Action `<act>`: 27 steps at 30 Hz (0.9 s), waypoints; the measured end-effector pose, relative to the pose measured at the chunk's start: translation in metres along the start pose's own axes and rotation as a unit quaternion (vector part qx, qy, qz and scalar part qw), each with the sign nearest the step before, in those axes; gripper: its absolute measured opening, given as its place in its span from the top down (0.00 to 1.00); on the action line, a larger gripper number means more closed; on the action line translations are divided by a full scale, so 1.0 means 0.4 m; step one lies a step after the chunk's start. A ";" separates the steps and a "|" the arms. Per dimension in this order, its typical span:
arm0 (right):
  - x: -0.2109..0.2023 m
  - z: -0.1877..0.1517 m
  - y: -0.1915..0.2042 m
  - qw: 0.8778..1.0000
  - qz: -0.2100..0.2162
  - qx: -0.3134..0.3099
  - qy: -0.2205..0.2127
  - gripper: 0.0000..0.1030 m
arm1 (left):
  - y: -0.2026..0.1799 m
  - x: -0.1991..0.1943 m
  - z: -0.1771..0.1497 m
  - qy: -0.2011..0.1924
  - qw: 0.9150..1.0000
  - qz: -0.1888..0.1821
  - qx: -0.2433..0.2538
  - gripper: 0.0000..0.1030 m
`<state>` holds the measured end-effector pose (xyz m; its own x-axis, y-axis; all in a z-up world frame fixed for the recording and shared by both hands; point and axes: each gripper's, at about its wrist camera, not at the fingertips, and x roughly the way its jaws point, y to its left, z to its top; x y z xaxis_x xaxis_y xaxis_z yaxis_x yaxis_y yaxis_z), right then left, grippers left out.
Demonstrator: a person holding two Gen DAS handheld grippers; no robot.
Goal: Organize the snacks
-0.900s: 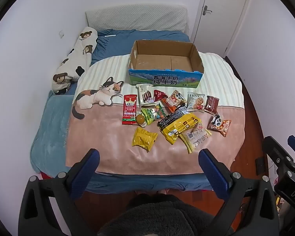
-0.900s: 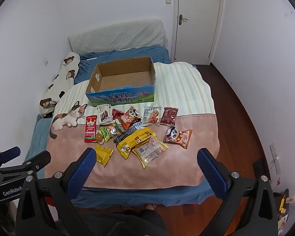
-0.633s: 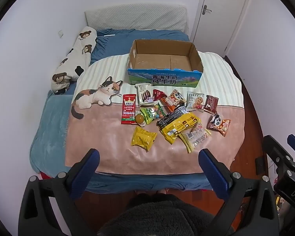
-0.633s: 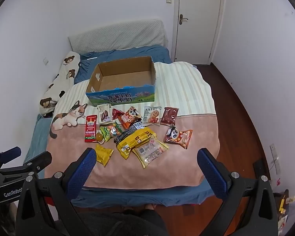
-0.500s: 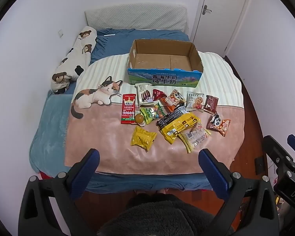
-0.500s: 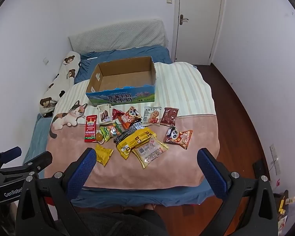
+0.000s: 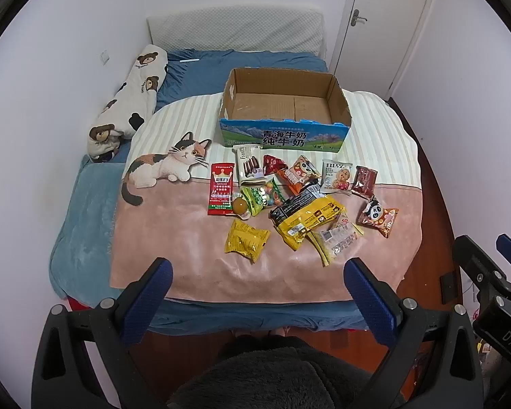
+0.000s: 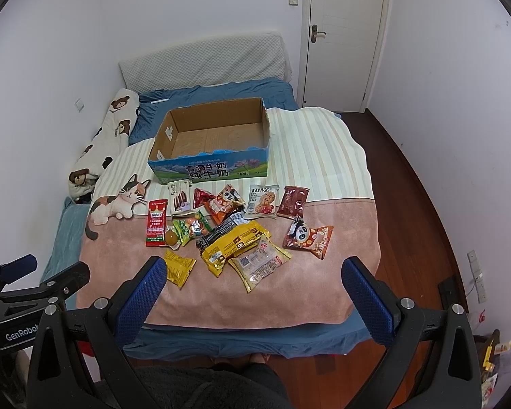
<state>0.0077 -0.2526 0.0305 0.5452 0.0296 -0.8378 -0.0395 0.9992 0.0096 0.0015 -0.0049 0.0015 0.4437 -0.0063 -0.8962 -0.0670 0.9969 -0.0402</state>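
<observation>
Both the left tongs (image 7: 257,294) and right tongs (image 8: 252,293) gape wide and empty, with snack packets (image 7: 299,201) and cardboard box (image 7: 284,110) on the bed beyond them.

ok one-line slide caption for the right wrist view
Open right gripper above snack packets scattered on a bed blanket, with an empty cardboard box behind them.

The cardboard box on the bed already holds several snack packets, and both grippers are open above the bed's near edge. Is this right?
Not quite: the cardboard box is empty, as the left wrist view shows. The snack packets all lie on the blanket before it. The left gripper and right gripper are open.
</observation>
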 end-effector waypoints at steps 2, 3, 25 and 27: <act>0.000 0.000 0.001 1.000 -0.001 0.000 0.000 0.00 | -0.001 0.000 0.000 0.000 1.000 -0.001 0.000 0.00; 0.000 0.000 0.000 1.000 0.000 0.000 0.000 0.00 | -0.002 -0.001 0.001 0.000 1.000 -0.001 0.000 0.00; 0.011 0.007 0.004 1.000 0.001 0.000 0.002 0.00 | -0.019 0.022 0.010 0.001 1.000 -0.004 0.000 0.00; 0.018 0.008 0.001 1.000 0.001 0.000 0.002 0.00 | -0.023 0.022 0.010 0.001 1.000 -0.005 0.000 0.00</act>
<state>0.0145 -0.2521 0.0263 0.5411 0.0313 -0.8404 -0.0404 0.9991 0.0112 0.0097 -0.0137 -0.0043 0.4421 -0.0158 -0.8968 -0.0630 0.9968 -0.0487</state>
